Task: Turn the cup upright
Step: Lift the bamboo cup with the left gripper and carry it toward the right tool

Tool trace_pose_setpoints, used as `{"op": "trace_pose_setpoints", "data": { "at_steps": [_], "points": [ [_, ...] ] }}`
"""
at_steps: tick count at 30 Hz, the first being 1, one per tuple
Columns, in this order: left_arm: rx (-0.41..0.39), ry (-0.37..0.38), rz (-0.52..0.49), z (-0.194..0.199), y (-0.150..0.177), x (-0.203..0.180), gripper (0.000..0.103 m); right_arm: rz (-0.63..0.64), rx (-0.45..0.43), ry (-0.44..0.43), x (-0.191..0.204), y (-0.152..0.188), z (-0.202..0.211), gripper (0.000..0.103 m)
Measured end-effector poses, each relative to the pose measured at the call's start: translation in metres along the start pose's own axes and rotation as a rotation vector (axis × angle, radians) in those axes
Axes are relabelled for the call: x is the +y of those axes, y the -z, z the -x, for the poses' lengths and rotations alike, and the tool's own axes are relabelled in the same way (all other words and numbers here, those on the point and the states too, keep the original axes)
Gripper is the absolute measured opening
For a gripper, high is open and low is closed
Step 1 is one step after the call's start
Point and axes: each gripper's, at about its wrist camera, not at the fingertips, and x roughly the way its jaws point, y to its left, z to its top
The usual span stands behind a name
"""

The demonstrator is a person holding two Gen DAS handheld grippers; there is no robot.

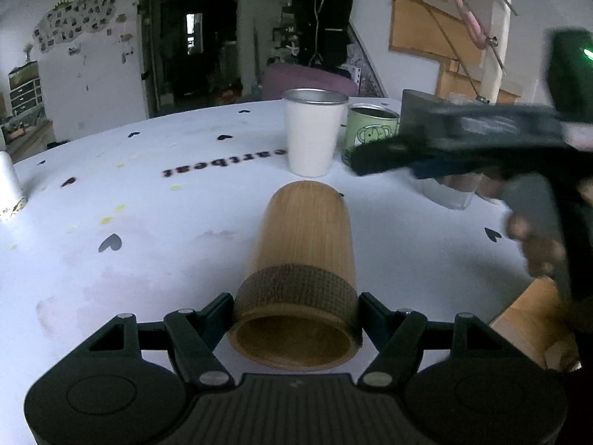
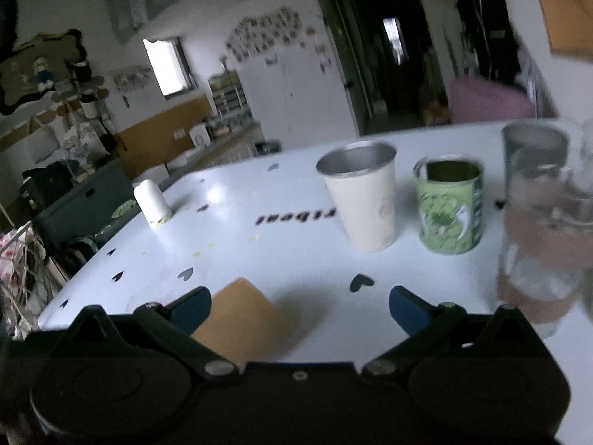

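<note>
Wood fills the left wrist view: the wooden cup [image 1: 300,270] lies on its side on the white table [image 1: 148,230], open mouth facing the camera, closed base pointing away toward the far edge. Its body is pale, fine-grained timber, with a darker textured band wrapping the section just behind the rim. The left gripper [image 1: 296,315] has its jaws clamped on that band, one finger pressed to each side of the cup. Beyond it stand a white cup [image 1: 313,135] with a metal rim and a green mug [image 1: 370,128], both upright and side by side. At right, blurred, the right gripper [image 1: 374,157] hangs above the table.

Over to the right wrist view, also blurred. The right gripper [image 2: 300,304] has its blue-tipped jaws spread wide, gripping nothing. A tan patch of the wooden cup [image 2: 241,315] shows just inside its left finger. Ahead stand the white cup [image 2: 361,200], the green mug [image 2: 450,205] and, nearer at right, a clear glass [image 2: 545,230], all upright on the white table [image 2: 259,259].
</note>
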Motion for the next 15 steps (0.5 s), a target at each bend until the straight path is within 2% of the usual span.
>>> {"op": "trace_pose_setpoints", "data": {
  "at_steps": [5, 7, 8, 10, 15],
  "points": [
    [-0.007, -0.009, 0.027, 0.002, 0.001, 0.000, 0.075, 0.037, 0.080, 0.049, 0.014, -0.012, -0.044, 0.103],
    [-0.010, -0.017, 0.031, 0.003, 0.002, 0.000, 0.078, 0.056, 0.105, 0.042, 0.022, -0.016, -0.058, 0.103],
    [-0.011, -0.018, 0.034, 0.003, 0.002, 0.000, 0.083, 0.067, 0.115, 0.042, 0.025, -0.017, -0.064, 0.103],
    [-0.016, -0.024, 0.043, 0.004, 0.004, 0.000, 0.088, 0.098, 0.139, 0.050, 0.032, -0.018, -0.074, 0.103],
    [-0.014, -0.043, 0.085, 0.006, 0.011, 0.007, 0.090, 0.129, 0.179, 0.071, 0.036, -0.017, -0.083, 0.103]
  ]
}}
